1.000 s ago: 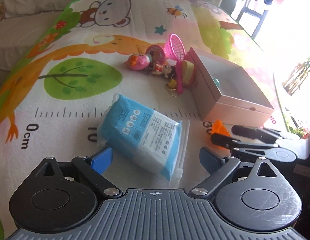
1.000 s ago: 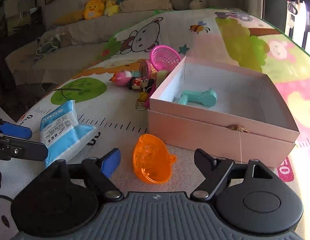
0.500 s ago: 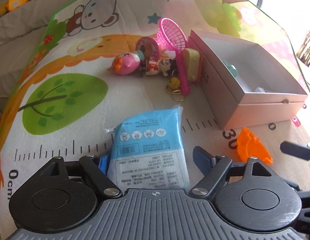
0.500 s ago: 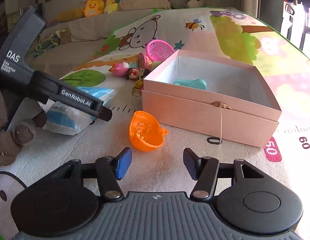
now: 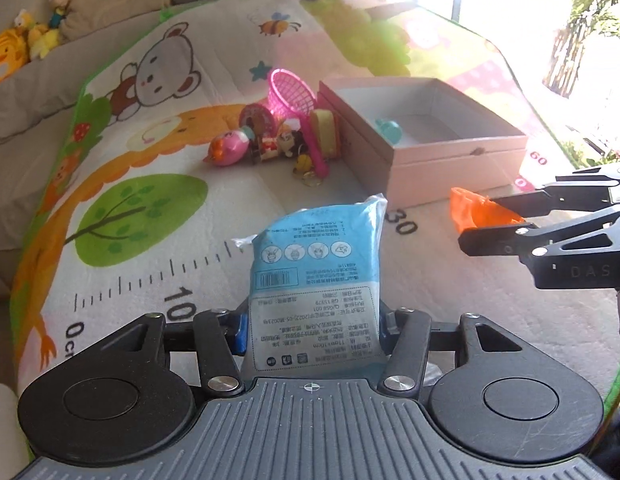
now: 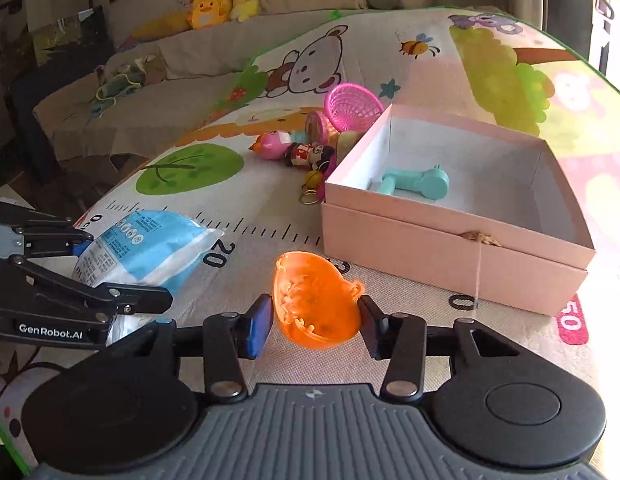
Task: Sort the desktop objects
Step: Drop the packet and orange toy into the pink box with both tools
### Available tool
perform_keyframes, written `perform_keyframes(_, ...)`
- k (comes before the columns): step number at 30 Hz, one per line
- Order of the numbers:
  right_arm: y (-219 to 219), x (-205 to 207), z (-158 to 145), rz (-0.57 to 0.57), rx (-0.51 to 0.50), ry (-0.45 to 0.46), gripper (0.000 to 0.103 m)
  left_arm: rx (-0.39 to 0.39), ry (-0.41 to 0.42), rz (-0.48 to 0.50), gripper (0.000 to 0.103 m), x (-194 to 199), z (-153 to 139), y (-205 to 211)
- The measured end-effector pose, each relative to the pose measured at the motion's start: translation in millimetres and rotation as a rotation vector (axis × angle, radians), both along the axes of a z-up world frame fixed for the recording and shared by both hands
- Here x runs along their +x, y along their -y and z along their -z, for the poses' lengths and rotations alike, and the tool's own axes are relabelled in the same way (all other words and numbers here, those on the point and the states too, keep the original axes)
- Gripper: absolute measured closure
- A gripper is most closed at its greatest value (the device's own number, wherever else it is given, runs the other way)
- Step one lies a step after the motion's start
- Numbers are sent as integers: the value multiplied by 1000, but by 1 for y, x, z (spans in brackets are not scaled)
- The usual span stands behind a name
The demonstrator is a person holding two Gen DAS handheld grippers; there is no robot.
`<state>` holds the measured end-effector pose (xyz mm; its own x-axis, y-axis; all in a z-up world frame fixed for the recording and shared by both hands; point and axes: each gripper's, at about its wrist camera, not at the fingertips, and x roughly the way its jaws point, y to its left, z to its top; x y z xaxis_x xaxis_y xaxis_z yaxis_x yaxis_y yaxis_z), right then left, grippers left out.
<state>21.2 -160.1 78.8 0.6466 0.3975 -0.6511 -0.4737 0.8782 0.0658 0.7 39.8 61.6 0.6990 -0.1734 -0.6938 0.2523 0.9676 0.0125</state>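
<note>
My left gripper [image 5: 311,328] is shut on a blue tissue pack [image 5: 315,280], held above the play mat; the pack also shows in the right wrist view [image 6: 146,248]. My right gripper [image 6: 313,316] is shut on an orange plastic toy [image 6: 313,300], which also shows in the left wrist view [image 5: 475,214], in front of the open pink box [image 6: 449,248]. The box holds a teal toy [image 6: 421,182].
A pile of small toys lies left of the box: pink racket [image 5: 294,98], pink bird [image 5: 230,146], cartoon figures [image 5: 278,144], keyring [image 6: 310,188]. Plush toys [image 6: 226,4] sit on the sofa behind the mat [image 5: 150,200].
My left gripper has closed on the tissue pack and lifted it. My right gripper has moved forward and closed on the orange toy.
</note>
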Motion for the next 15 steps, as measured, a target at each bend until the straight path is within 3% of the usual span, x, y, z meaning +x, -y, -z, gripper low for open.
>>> perform_keyframes(3,33,-18,-59,15,65,118,57,-20,115,50,46,6,-39,15)
perform_keyframes(5,58,-24,-105,82,87,253,57,-22,199,104,46,18,-63,32)
perform_keyframes(9,89,-15,-157,231,58,441,57,-19,290,206,45,62,-88,77)
perform_keyframes(12,100,3,-168,275,55,448,57,-4,303,258,38,103,-81,112)
perform_keyframes(15,106,19,-161,311,25,421,57,20,223,234,25,131,-56,126)
